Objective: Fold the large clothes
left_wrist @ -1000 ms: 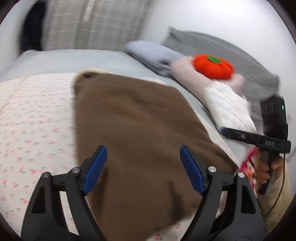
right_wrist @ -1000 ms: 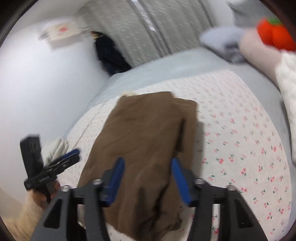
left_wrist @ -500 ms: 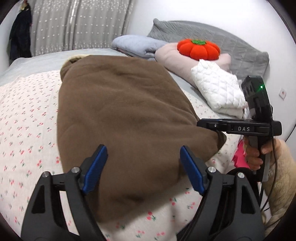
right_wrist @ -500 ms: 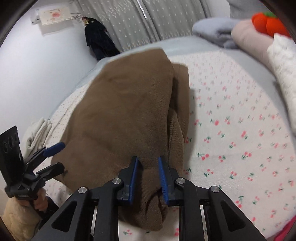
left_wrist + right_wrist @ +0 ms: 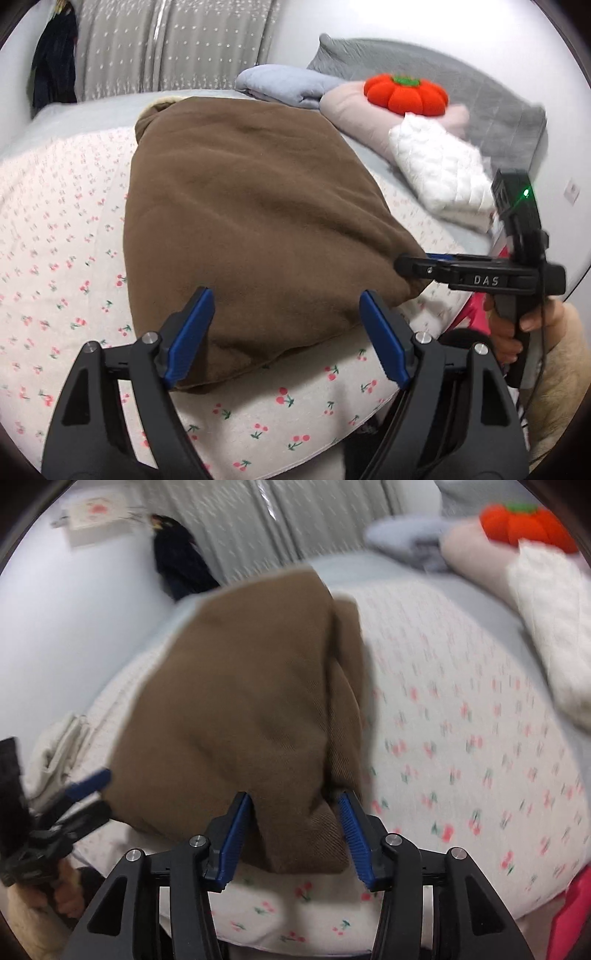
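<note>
The brown garment (image 5: pixel 251 229) lies folded in a thick pad on the bed (image 5: pixel 55 258), over the cherry-print sheet, its near corner close to the bed's front edge. At the far left of the right wrist view, a pale cloth bundle (image 5: pixel 55 746) sits at the bed's left edge, beside the white wall. On that side the left tongs (image 5: pixel 284 328) hover with their blue fingers spread wide over the garment's near edge, gripping nothing; a broad strip of bare sheet runs to their left. Beyond, a dark coat (image 5: pixel 53 59) hangs by the grey curtain (image 5: pixel 173 48), and a band of plain grey bedding lies open behind the garment's far end.

At the middle, the right tongs (image 5: pixel 293 830) straddle the garment's near right corner. Their jaws have just been opening and now stand partly apart, with the folded cloth between the blue pads; the left pad lies against the cloth, but whether the right one touches it cannot be told through the blur. The person's right hand (image 5: pixel 517 328) holds their handle at the bed's front right edge.

To the right of the garment is a wide open stretch of sheet. Farther right the room is crowded: a folded blue blanket (image 5: pixel 284 85), a pink cushion (image 5: pixel 358 114) bearing a red pumpkin-shaped cushion (image 5: pixel 406 94), a white quilted fold (image 5: pixel 439 170), and a grey quilt (image 5: pixel 487 107) against the wall.
</note>
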The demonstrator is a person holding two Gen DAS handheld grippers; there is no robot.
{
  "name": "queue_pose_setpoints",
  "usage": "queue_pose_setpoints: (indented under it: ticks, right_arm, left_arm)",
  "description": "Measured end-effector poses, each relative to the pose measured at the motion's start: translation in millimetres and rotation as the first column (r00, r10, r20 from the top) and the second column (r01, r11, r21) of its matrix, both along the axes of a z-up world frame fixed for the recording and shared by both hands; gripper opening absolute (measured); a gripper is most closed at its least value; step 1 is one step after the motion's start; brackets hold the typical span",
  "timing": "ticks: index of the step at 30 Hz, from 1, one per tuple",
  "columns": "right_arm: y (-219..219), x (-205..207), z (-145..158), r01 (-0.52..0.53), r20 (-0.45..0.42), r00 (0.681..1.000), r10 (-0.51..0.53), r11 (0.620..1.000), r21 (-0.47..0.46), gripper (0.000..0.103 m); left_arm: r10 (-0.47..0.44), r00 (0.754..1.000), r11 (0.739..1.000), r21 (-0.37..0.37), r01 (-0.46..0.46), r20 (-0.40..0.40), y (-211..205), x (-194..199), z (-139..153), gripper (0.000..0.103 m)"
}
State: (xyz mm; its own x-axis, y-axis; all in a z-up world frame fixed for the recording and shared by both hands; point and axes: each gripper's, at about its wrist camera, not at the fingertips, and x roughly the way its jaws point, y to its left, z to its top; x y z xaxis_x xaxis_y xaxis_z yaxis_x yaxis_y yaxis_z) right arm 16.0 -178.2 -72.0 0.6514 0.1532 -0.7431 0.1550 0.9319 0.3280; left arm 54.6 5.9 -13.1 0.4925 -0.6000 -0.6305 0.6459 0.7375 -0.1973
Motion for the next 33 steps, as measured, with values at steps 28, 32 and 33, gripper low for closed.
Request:
queue_pose_setpoints:
  ticks: [28,32,33]
  right_arm:
    - [48.8,-55.2,61.3,0.1,-0.041,0.993,-0.114,0.963,-0.249,0.093]
    - [52.6,-54.3,59.2,0.086,-0.056,0.993,-0.104,0.963,-0.256,0.094]
    - [53.4,-54.0,58.5,0.083,-0.059,0.993,-0.102,0.963,-0.255,0.094]
  left_arm:
    - [0.448,0.889,0.867,0.29,-0.406,-0.093,2.1,-49.5,28.1,0.102]
    - [0.449,0.889,0.866,0.288,-0.409,-0.085,2.7,-50.3,30.6,0.102]
    - [0.45,0.889,0.865,0.287,-0.411,-0.083,3.0,-50.6,31.1,0.102]
